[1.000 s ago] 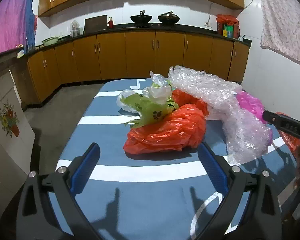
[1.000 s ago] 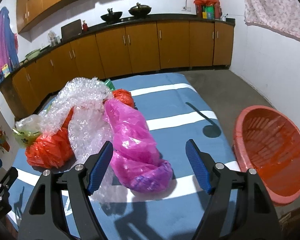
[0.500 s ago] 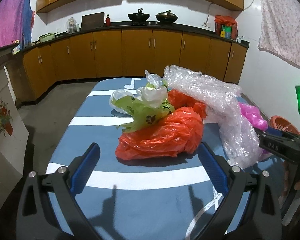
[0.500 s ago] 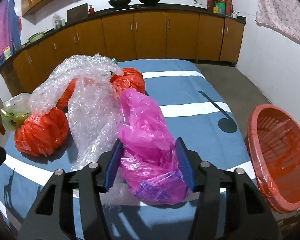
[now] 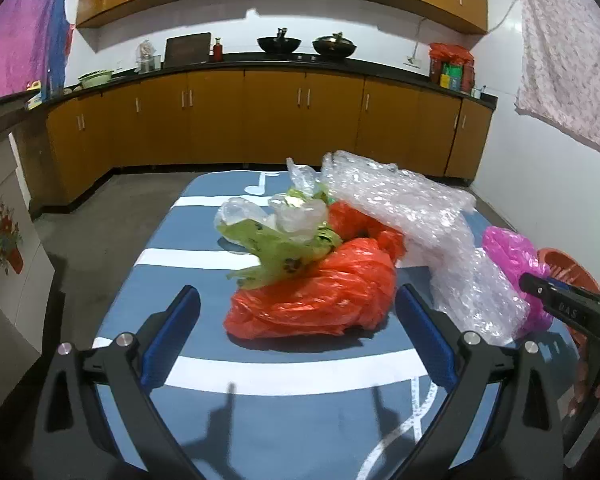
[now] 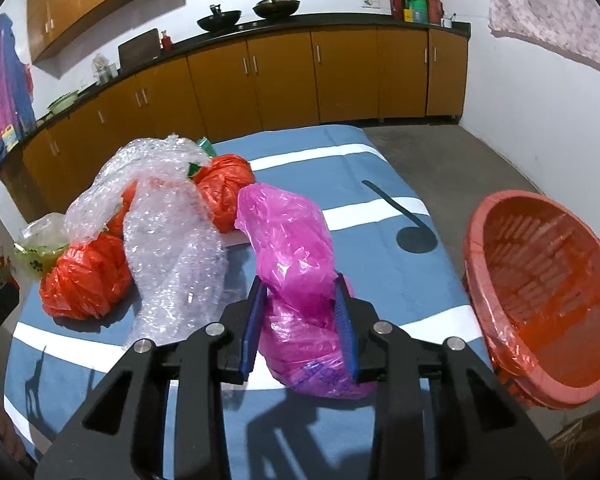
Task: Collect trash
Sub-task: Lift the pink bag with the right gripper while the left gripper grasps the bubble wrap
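Note:
A pile of plastic trash lies on the blue striped table (image 5: 284,420). My right gripper (image 6: 300,324) is closing, its blue pads pressing both sides of the crumpled pink bag (image 6: 296,248). That pink bag (image 5: 508,252) shows at the right edge of the left wrist view, with the right gripper (image 5: 548,292) on it. My left gripper (image 5: 296,332) stands open just in front of an orange bag (image 5: 320,292), not touching it. Bubble wrap (image 6: 172,240) and a green and clear bag (image 5: 284,232) lie between. A red basket (image 6: 540,280) sits right of the table.
A second orange bag (image 6: 224,188) lies behind the bubble wrap. Brown kitchen cabinets (image 5: 260,120) run along the back wall, with woks on the counter. Grey floor surrounds the table. A pink cloth (image 5: 16,32) hangs at the left.
My right gripper has moved forward over the pink bag and narrowed its jaws onto it. The left gripper has stayed open in front of the orange bag.

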### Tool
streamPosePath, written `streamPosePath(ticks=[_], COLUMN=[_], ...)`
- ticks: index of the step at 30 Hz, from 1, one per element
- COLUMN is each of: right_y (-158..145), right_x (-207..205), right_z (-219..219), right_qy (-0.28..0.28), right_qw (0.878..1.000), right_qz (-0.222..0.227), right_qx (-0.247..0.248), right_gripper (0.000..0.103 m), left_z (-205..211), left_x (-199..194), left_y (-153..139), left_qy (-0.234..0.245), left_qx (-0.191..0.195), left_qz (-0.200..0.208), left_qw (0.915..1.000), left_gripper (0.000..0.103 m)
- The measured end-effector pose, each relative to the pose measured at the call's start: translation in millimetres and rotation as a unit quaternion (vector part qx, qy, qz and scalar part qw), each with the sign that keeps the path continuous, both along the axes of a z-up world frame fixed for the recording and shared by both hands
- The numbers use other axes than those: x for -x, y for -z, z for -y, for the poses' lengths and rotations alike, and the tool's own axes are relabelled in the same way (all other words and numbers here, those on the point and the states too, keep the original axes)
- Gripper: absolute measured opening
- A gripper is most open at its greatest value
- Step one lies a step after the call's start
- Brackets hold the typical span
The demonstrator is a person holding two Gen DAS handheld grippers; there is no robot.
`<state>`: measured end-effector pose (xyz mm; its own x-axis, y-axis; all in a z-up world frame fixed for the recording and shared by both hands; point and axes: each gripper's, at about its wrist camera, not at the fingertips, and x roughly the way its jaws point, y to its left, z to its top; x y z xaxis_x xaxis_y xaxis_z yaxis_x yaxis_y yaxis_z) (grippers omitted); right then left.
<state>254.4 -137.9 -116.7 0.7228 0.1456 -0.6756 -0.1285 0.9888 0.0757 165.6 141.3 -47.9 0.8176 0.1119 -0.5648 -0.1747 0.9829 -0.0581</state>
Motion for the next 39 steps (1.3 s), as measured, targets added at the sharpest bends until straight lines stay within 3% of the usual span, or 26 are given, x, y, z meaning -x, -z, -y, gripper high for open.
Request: streamPosePath(ticks=[3,5,7,9,12,14,19,23,26,35,37,39], right_y=[2.8,4.6,7.6,10.3,13.1,13.7,7.5,1.2,-2.8,-7.3,-6.9,-6.2], right_x=[-2.5,-4.3,-7.2,-9.5,-10.5,-9.3,-4.2,3.9,9.0,13.6,13.5,13.3], right_z=[-4.9,-8.9,-12.1,-14.9,-16.8,-14.6,2.3,13.7,22.2,40.1,41.9,42.7], right_qy=[-0.012,-0.016,-0.016,-0.015,-0.016,-0.013,0.0,0.009,0.016,0.027,0.027,0.026], right_qw=[1.0,1.0,1.0,1.0,0.999,0.998,1.0,1.0,1.0,1.0,1.0,1.0], right_qz=[-0.005,-0.006,-0.009,-0.01,-0.006,-0.002,-0.001,0.006,0.009,0.006,0.005,0.005], right_qx=[0.009,0.012,0.016,0.023,0.042,0.053,0.031,0.026,0.023,0.01,0.009,0.009], right_gripper=[0.037,0.045,0.06,0.062,0.062,0.047,0.036,0.035,0.035,0.035,0.035,0.035], left_z=[5.6,8.2,9.0,8.6,8.6,9.5,14.2,26.3,39.4,74.3,73.8,67.9], left_x=[-0.5,-0.6,-1.0,-1.3,-0.9,-1.1,-4.4,-13.9,-26.6,-71.2,-80.6,-87.4], left_y=[0.7,0.5,-0.6,-0.9,-0.5,-1.1,-5.2,-14.3,-24.7,-24.8,-17.9,-15.2], left_qy=[0.006,0.008,0.007,0.007,0.007,0.009,0.021,0.033,0.042,0.07,0.069,0.071], left_qx=[0.001,0.002,0.002,0.002,0.003,0.003,0.014,0.027,0.029,-0.012,-0.006,0.024], left_qz=[-0.002,-0.002,-0.001,-0.001,-0.002,-0.001,0.005,0.013,0.022,0.01,-0.009,-0.021], left_qw=[1.0,1.0,1.0,1.0,1.0,1.0,0.9997,0.999,0.9985,0.9974,0.9976,0.997], left_gripper=[0.096,0.096,0.096,0.096,0.096,0.096,0.096,0.095,0.088,0.073,0.069,0.067])
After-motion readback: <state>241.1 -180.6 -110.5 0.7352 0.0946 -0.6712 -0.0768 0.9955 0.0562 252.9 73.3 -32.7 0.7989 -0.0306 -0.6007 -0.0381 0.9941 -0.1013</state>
